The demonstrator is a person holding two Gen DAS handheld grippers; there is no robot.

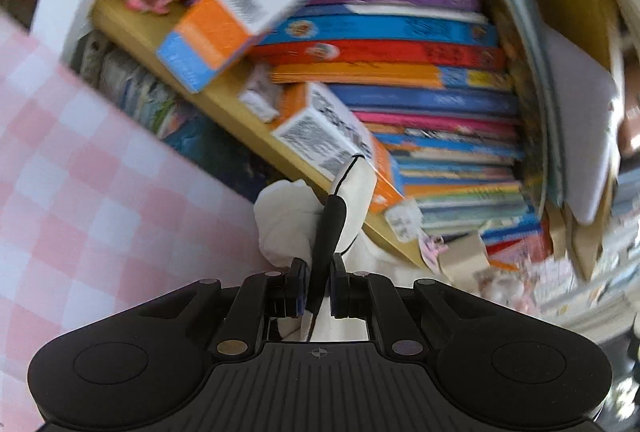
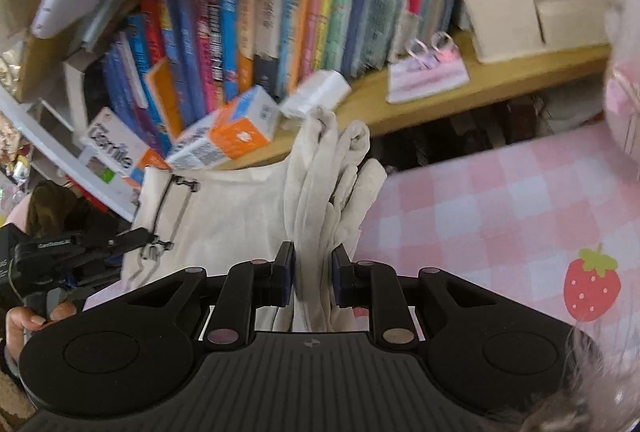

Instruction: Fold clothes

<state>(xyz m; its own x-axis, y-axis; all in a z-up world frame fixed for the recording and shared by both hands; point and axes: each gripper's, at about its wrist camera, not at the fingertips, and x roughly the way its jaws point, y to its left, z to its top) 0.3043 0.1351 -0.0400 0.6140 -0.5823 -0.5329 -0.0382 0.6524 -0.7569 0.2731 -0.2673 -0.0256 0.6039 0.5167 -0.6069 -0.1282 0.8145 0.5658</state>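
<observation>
A cream-white garment (image 2: 224,216) with thin black cords and clips hangs stretched between both grippers, over the near edge of the pink checked table (image 2: 500,200). My right gripper (image 2: 314,268) is shut on a bunched fold of the cloth, which stands up in ridges above the fingers. In the left wrist view my left gripper (image 1: 319,284) is shut on the garment's black trim, with white cloth (image 1: 286,224) puffed up behind it. The left gripper (image 2: 140,236) also shows at the left of the right wrist view, held by a person's hand (image 2: 24,316), pinching the garment's other edge.
A wooden bookshelf (image 2: 460,88) packed with colourful books (image 1: 400,52) stands right behind the table. Orange-and-white boxes (image 2: 236,136) lie on the shelf edge beside cardboard boxes (image 2: 504,4). A strawberry print (image 2: 592,284) marks the tablecloth.
</observation>
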